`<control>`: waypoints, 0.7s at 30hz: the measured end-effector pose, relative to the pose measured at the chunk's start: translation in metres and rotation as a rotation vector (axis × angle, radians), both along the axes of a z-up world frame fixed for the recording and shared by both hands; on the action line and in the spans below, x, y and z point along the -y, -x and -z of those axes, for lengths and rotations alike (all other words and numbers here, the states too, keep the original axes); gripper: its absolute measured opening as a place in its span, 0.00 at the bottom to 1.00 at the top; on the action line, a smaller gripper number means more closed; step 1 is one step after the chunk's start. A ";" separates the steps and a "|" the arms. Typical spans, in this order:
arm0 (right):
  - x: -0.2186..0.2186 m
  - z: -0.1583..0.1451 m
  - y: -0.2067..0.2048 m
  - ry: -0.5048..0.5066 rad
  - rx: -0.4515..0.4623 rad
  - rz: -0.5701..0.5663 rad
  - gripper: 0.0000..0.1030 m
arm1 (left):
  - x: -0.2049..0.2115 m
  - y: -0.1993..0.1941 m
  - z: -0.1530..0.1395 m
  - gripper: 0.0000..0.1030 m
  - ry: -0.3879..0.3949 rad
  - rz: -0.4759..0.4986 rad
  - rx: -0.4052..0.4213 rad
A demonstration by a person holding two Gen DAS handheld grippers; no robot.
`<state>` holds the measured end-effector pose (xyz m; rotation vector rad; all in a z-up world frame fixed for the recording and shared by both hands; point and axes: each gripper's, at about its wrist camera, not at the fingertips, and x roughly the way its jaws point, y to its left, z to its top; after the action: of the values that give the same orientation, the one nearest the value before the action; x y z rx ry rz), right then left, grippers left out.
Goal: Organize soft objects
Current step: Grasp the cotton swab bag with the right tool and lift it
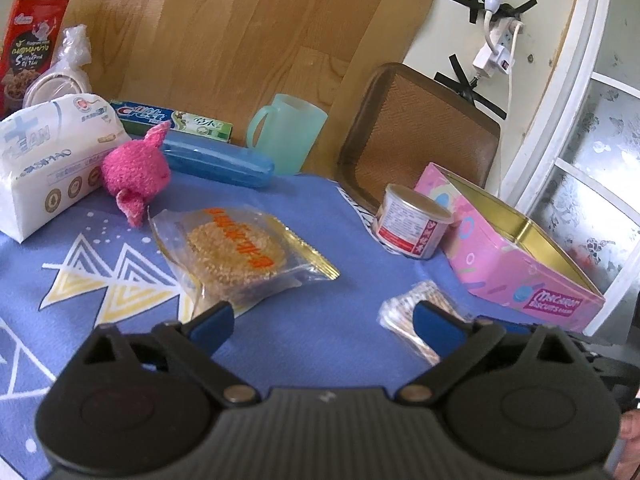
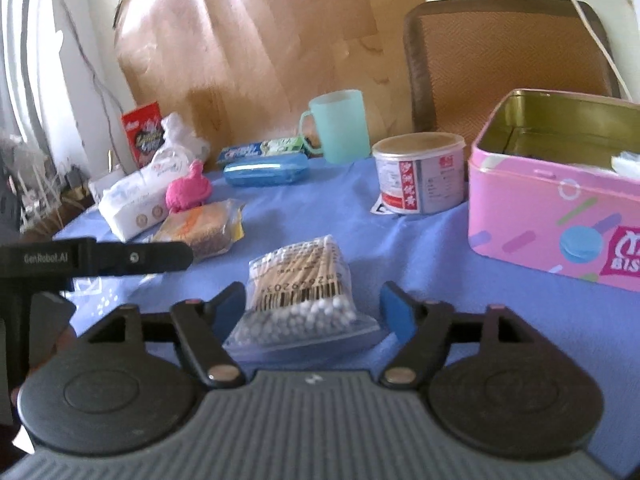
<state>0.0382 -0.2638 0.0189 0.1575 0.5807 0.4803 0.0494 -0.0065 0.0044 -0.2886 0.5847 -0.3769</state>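
A pink plush toy [image 1: 134, 170] lies on the blue cloth beside a white tissue pack [image 1: 48, 160]; both also show in the right wrist view, the plush [image 2: 188, 193] and the pack [image 2: 136, 200]. A clear bag of cotton swabs [image 2: 302, 292] lies between the open fingers of my right gripper [image 2: 314, 312], not clamped. It also shows in the left wrist view [image 1: 416, 320]. My left gripper [image 1: 324, 326] is open and empty above the cloth, near a wrapped cake [image 1: 236, 256]. An open pink biscuit tin [image 2: 556, 200] stands at the right, something white inside.
A round can [image 2: 420, 174], a teal mug [image 2: 340, 126], a blue case [image 2: 266, 170] and a toothpaste box [image 2: 264, 147] stand at the back. A brown chair [image 2: 504, 56] is behind the table. A red snack bag [image 1: 30, 48] leans at far left.
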 end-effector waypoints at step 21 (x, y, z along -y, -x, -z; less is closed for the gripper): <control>0.012 -0.001 0.003 -0.074 0.004 0.038 0.73 | -0.001 0.000 0.000 0.99 0.004 -0.009 -0.002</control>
<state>0.0354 -0.2760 0.0200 0.2371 0.5554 0.4654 0.0493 -0.0059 0.0045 -0.2953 0.5845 -0.3688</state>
